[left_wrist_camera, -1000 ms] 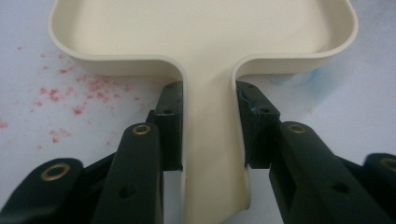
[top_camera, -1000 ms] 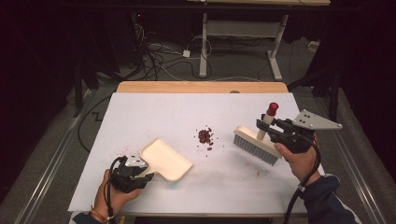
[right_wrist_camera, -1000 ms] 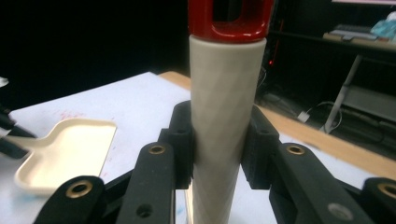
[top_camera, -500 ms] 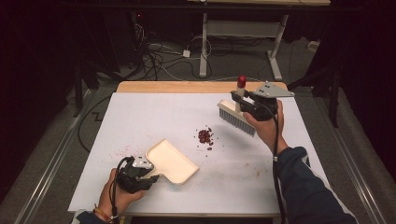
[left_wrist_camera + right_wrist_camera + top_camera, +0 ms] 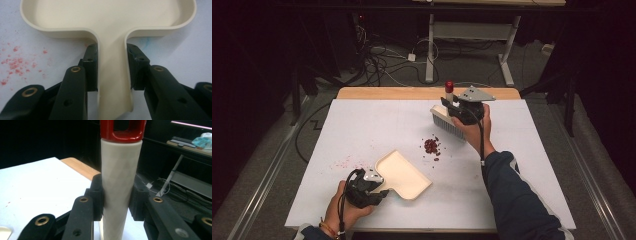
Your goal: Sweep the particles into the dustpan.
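A cream dustpan (image 5: 403,174) lies flat near the table's front left, its handle (image 5: 113,75) clamped between the pads of my left gripper (image 5: 371,186). My right gripper (image 5: 459,111) is shut on the white handle (image 5: 120,177) of a brush, which ends in a red cap (image 5: 449,86). The brush's grey bristles (image 5: 448,126) hang just above the table, at the far side of a small pile of dark red crumbs (image 5: 431,146). The pile lies between the brush and the dustpan's open mouth.
The white table top (image 5: 362,125) carries a faint scatter of pink specks (image 5: 344,163) left of the dustpan. A wooden strip (image 5: 382,93) runs along the far edge. Beyond it, cables (image 5: 387,65) and a desk frame (image 5: 472,35) stand on the dark floor.
My right gripper has carried the brush from the right side toward the far middle of the table, behind the crumbs. The left gripper and dustpan have stayed in place.
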The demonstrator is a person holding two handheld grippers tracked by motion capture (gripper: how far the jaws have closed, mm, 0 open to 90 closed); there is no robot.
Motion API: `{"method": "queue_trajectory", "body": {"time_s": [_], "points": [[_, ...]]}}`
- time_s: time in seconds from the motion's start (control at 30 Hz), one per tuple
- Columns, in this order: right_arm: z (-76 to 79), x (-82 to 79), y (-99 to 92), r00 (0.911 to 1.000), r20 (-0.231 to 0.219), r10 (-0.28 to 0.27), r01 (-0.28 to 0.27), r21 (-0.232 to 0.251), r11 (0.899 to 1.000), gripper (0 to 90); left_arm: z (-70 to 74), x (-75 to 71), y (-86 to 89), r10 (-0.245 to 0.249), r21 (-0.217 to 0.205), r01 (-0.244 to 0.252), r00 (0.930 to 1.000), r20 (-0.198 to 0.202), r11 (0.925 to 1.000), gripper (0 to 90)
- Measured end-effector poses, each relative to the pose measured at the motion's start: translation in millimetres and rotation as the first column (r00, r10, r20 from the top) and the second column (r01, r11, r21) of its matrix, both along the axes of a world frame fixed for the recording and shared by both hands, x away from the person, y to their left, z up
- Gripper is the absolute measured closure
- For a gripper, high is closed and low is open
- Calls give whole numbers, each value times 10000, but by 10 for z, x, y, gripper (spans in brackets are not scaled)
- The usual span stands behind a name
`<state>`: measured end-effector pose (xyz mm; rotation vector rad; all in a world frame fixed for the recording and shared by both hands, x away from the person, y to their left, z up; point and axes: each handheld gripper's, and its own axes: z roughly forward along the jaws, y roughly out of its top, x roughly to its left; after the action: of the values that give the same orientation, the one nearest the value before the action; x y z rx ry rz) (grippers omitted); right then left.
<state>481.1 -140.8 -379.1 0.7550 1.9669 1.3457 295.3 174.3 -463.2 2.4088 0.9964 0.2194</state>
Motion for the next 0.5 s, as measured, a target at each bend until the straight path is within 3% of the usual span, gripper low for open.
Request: {"method": "queue_trajectory", "body": {"time_s": [0.13,0.17,0.5], "points": [[-63,-15,52,9999,-107,125,-124,63,9999,699,-12,12,0,31,-35,-32,9999,-118,10000,640],[-85,-40,87,9993,-182,328,-324,225,9992,699,-16,13,-6,57,-18,-57,9999,-123,10000,641],[-197,-327,258,9915,-334,1259,-1254,157,9920,689,-13,64,-71,-48,93,49,9999,-153,9999,641]]}}
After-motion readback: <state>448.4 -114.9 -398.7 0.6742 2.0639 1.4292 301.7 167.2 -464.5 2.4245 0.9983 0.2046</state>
